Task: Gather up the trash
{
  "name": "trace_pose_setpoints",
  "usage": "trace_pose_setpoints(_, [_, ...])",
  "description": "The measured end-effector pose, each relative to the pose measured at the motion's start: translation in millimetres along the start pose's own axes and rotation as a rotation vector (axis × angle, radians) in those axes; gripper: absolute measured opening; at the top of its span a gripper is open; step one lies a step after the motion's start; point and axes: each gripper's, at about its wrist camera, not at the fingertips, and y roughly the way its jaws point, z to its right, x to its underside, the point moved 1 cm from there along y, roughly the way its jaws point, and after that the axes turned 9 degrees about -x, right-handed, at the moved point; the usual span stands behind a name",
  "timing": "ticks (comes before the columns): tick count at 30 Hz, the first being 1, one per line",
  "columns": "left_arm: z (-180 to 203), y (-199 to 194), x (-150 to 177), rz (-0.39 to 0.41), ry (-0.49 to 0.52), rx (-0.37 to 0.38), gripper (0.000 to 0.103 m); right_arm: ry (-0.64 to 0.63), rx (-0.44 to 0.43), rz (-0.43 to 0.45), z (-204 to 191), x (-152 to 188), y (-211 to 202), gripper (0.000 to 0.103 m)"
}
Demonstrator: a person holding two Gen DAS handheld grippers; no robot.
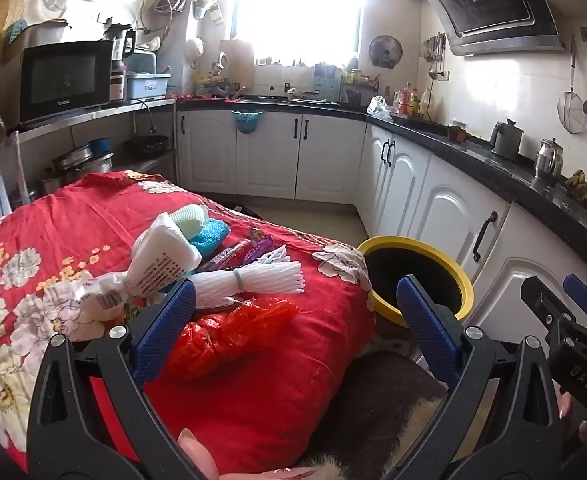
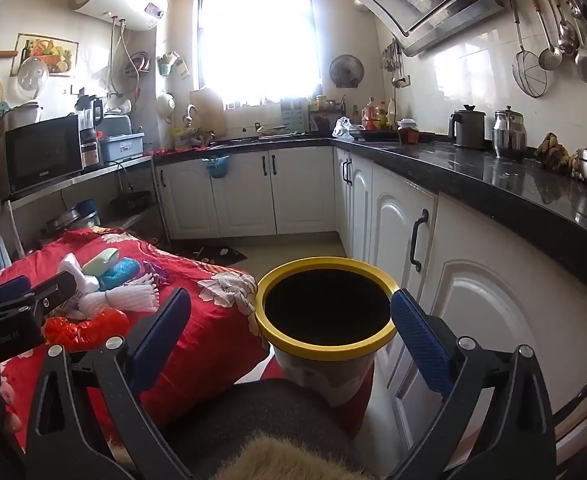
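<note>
The left gripper (image 1: 295, 316) is hovering over the near end of the desk with its jaws spread wide and pinching nothing. The red plastic bag (image 1: 229, 330) is lying crumpled between the two blue pads, closer to the left pad and just beyond its tip line, resting on the red flowered cloth (image 1: 93, 216) that is covering the desk. Just past the left pad a bundle of white foam netting (image 1: 253, 280) is lying flat, tied around its middle, and a white plastic packet (image 1: 161, 256) with printed text is leaning over it, touching the left pad's outer edge from behind. Farther back, purple and red wrappers (image 1: 249, 248) are sitting beside a blue sponge (image 1: 209, 234) and a pale green one stacked on it.

The right gripper (image 2: 291, 312) is also standing with jaws fully apart and empty. The trash bin (image 2: 325, 312) with its yellow rim is sitting directly between those jaws, its dark opening facing up, with the right pad's tip overlapping the rim in the right wrist view. The bin is standing on the floor just beside the desk's corner, between the desk and the white cabinets (image 2: 405, 216). In the left wrist view the bin (image 1: 417, 280) is showing behind the right pad, and the other gripper is appearing at the far right edge.

A black countertop (image 2: 493, 172) is running above the cabinets, carrying a kettle (image 2: 469, 126)
</note>
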Motion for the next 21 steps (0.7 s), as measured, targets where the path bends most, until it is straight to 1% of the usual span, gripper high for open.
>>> trace_pose_setpoints(9, [-1.2,-1.2,1.2,0.006,-0.002,0.004,0.092,-0.002,0.000,0.004,-1.4,-0.2,-1.8,0.097])
trace_pose_setpoints(12, [0.9,-8.4,-2.4,0.011,0.001,0.006,0.092,-0.002,-0.001,0.005,-1.3,0.1,-4.0,0.097])
trace_pose_setpoints(21, [1.0,-10.5,-4.9,0.015,0.002,0.006,0.092,-0.004,-0.002,0.008,-1.7,0.1,-3.5,0.097])
